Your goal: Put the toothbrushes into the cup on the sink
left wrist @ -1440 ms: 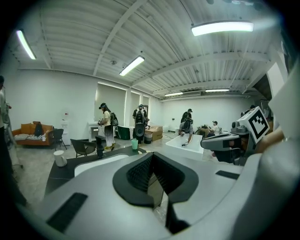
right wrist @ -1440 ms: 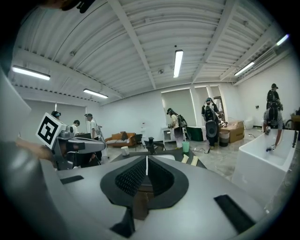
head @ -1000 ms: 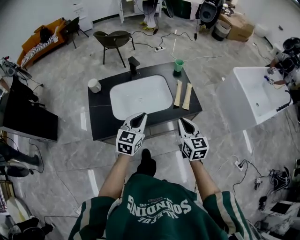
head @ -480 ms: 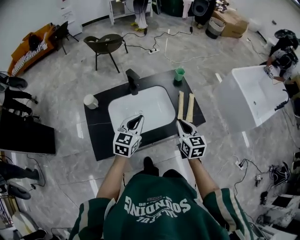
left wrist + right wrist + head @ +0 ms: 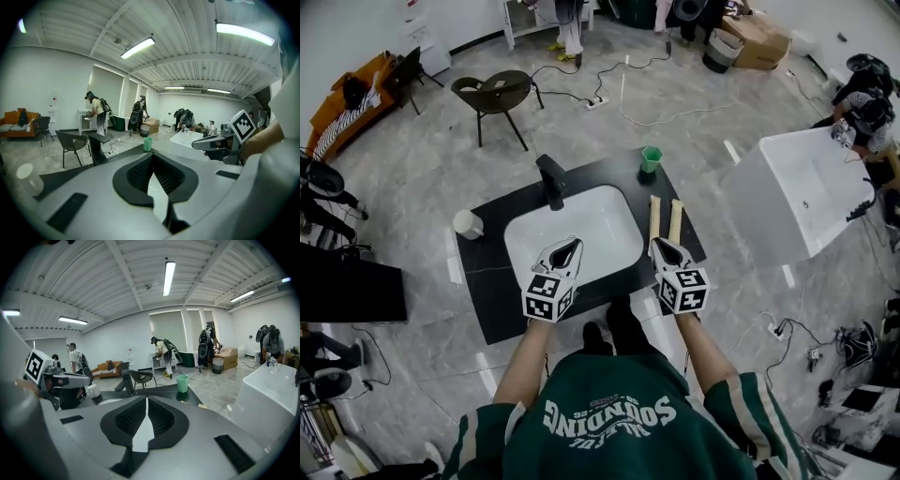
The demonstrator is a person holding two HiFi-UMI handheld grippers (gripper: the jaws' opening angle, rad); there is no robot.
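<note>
Nearest, the left gripper (image 5: 570,246) hangs over the near rim of the white, rounded sink basin (image 5: 581,211). The right gripper (image 5: 659,244) is over the black, stone-look counter (image 5: 487,300) just right of the basin. Both pairs of jaws are closed together with nothing between them.

Over the last second the person has stepped in and carried both grippers forward and slightly down. They were at the counter's near edge. Now the right gripper's tip sits just short of the near ends of the 2 pale, flat, stick-shaped toothbrushes (image 5: 653,217). These lie side by side on the counter right of the basin, untouched, pointing away from the person.

Beyond them, by the counter's far edge, stands the small green plastic cup (image 5: 651,158), apart from the toothbrushes. The black tap (image 5: 550,178) stands to its left, and a white cylindrical cup (image 5: 468,223) stands near the left edge.

The approach looks almost finished. The right jaws would have to open before taking a toothbrush, and neither toothbrush has reached the green cup.
</note>
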